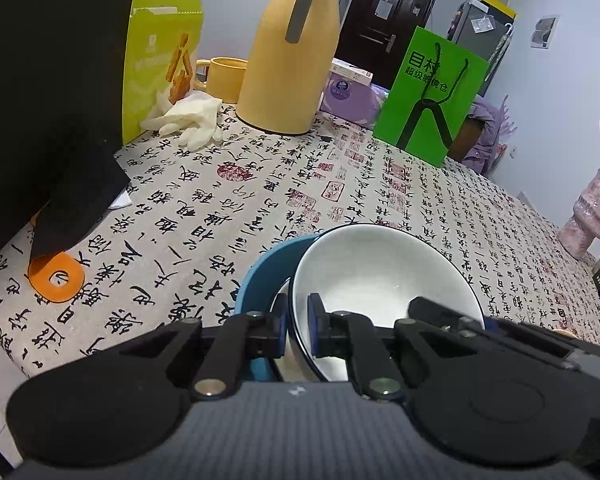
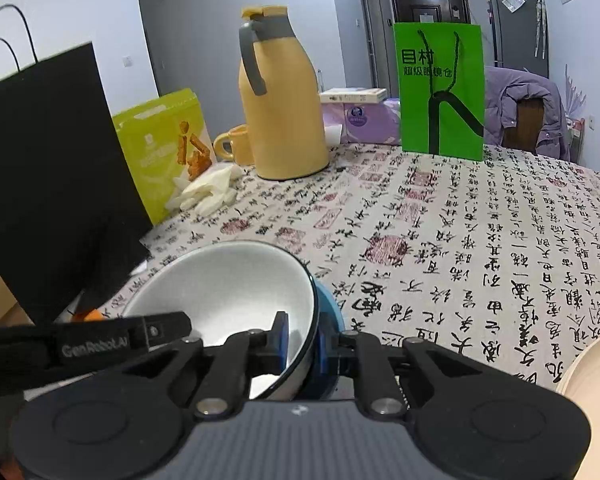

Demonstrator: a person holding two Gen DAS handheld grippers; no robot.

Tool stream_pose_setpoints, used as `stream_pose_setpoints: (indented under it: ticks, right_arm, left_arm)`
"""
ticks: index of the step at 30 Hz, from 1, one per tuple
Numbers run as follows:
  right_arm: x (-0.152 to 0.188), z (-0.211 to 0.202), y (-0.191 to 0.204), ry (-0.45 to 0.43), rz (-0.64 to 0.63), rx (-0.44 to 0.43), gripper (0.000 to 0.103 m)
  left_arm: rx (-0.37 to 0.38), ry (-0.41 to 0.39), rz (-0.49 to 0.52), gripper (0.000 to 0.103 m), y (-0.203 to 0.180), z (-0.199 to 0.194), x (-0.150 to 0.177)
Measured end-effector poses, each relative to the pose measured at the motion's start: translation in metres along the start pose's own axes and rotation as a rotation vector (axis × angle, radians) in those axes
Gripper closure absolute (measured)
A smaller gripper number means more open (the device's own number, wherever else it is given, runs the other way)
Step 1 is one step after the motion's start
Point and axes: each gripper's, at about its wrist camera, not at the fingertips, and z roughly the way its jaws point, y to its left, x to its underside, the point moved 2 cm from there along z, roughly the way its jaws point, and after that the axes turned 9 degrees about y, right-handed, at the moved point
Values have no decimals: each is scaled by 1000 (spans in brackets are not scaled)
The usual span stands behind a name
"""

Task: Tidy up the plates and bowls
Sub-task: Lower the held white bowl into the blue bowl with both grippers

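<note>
A white bowl (image 1: 380, 272) with a dark rim sits tilted inside a blue bowl (image 1: 268, 276) on the calligraphy-print tablecloth (image 1: 228, 208). My left gripper (image 1: 298, 316) is shut on the white bowl's left rim, with one finger inside it and the other between the two bowls. In the right wrist view the same white bowl (image 2: 228, 284) has my right gripper (image 2: 308, 340) shut on its right rim. The blue bowl (image 2: 330, 316) shows just beside the outer finger, and I cannot tell whether its wall is pinched too. A cream plate's edge (image 2: 592, 372) lies at the lower right.
A yellow thermos jug (image 1: 288, 60), yellow mug (image 1: 224, 80), snack box (image 1: 160, 64) and white gloves (image 1: 192, 120) stand at the back. There are also a green paper bag (image 1: 432, 96), a black bag (image 1: 48, 92), an orange ring (image 1: 58, 276) and a pink vase (image 1: 592, 212).
</note>
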Motion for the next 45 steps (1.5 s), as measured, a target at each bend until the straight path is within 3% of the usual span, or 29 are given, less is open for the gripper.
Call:
stream_pose_setpoints:
  ticks: [11, 25, 34, 45]
  right_arm:
    - [-1, -9, -4, -21, 18, -18, 95]
    - [0, -5, -5, -26, 33, -22, 96]
    - [1, -4, -8, -27, 47, -27, 96]
    - [4, -2, -7, -31, 58, -19, 97]
  left_arm:
    - [-21, -3, 8, 92, -3, -5, 0]
    - [3, 50, -20, 91, 3, -5, -7]
    - [19, 36, -57, 91, 6, -6, -6]
    - [-120, -94, 24, 92, -13, -15, 5]
